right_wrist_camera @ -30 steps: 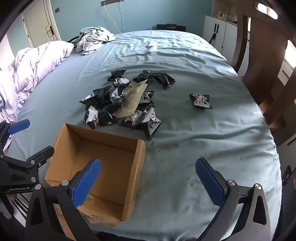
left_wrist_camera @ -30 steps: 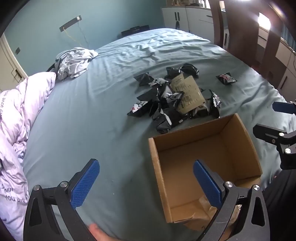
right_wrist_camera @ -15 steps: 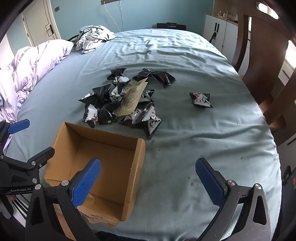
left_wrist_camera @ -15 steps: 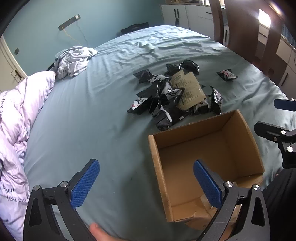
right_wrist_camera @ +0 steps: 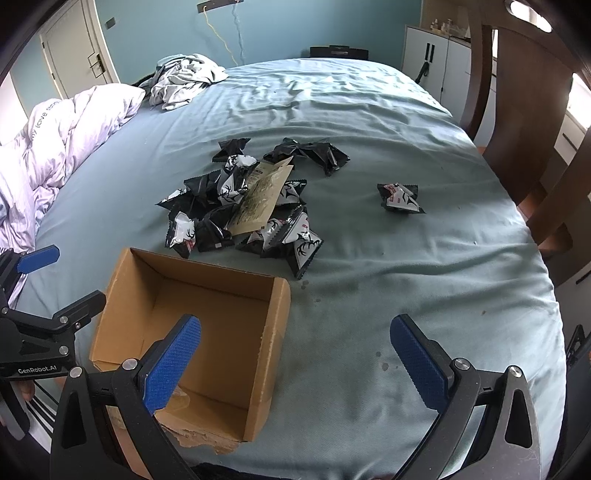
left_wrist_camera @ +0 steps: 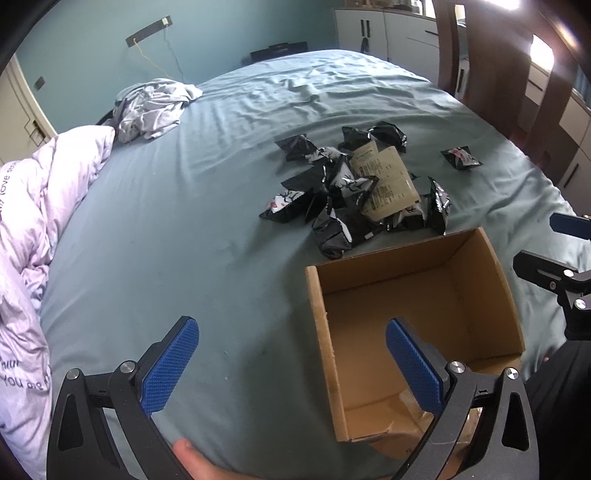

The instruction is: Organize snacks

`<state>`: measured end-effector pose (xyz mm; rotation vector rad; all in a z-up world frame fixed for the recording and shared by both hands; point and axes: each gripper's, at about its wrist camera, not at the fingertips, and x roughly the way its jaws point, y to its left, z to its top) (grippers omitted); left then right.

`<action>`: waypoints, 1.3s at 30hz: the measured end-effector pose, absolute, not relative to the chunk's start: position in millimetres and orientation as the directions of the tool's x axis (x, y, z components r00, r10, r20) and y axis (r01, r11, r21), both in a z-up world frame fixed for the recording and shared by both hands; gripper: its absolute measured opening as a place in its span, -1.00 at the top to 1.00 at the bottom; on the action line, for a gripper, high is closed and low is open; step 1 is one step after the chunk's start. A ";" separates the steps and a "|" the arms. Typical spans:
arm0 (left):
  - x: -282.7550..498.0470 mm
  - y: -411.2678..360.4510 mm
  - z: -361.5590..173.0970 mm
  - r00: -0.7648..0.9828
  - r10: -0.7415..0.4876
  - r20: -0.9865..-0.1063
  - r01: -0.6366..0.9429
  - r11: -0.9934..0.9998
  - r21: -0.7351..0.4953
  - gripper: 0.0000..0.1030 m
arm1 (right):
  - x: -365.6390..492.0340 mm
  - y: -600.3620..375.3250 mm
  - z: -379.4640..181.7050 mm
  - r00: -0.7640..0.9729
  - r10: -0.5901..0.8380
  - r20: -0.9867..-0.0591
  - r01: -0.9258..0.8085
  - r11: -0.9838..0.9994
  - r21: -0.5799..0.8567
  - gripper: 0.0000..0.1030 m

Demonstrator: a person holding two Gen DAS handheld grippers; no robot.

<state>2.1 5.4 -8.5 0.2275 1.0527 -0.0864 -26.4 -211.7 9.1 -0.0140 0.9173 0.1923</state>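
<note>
On the teal-sheeted bed [right_wrist_camera: 406,295]: pile of black-and-white foil snack packets [right_wrist_camera: 255,206] just beyond empty brown cardboard box [right_wrist_camera: 275,332]. Both hand-held grippers [left_wrist_camera: 291,363] [right_wrist_camera: 295,360] spread wide, holding nothing. Probably pre-pick; next, reach forward, pinch one packet.

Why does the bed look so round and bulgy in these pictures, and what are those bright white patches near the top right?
Both views are fisheye: the flat bed bows into a dome and dark corners ring each picture. In the left wrist view, window glare blows out white beside the wooden frame; the right wrist view shows a similar patch. The snack packets stay sharp in soft daylight.
</note>
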 end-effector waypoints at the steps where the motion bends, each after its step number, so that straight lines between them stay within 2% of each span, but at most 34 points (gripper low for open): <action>1: 2.3 5.0 -8.0 0.494 0.037 -0.869 0.179 0.973 0.143 -1.00 | -26.7 -211.0 9.2 0.592 0.158 -0.790 -0.173 0.983 0.067 -1.00; 18: 0.5 2.6 -8.8 0.506 0.061 -0.860 0.186 0.966 0.178 -1.00 | -25.4 -209.4 7.4 0.589 0.158 -0.793 -0.179 0.982 0.063 -1.00; 25: -1.4 -3.3 -2.3 0.538 0.025 -0.843 0.227 0.958 0.173 -1.00 | -23.5 -209.9 7.8 0.583 0.168 -0.795 -0.188 0.980 0.070 -1.00; 39: 1.7 -1.0 -8.1 0.505 0.017 -0.863 0.223 0.963 0.149 -1.00 | 3.7 -236.5 17.8 0.594 0.190 -0.782 -0.169 0.980 0.110 -1.00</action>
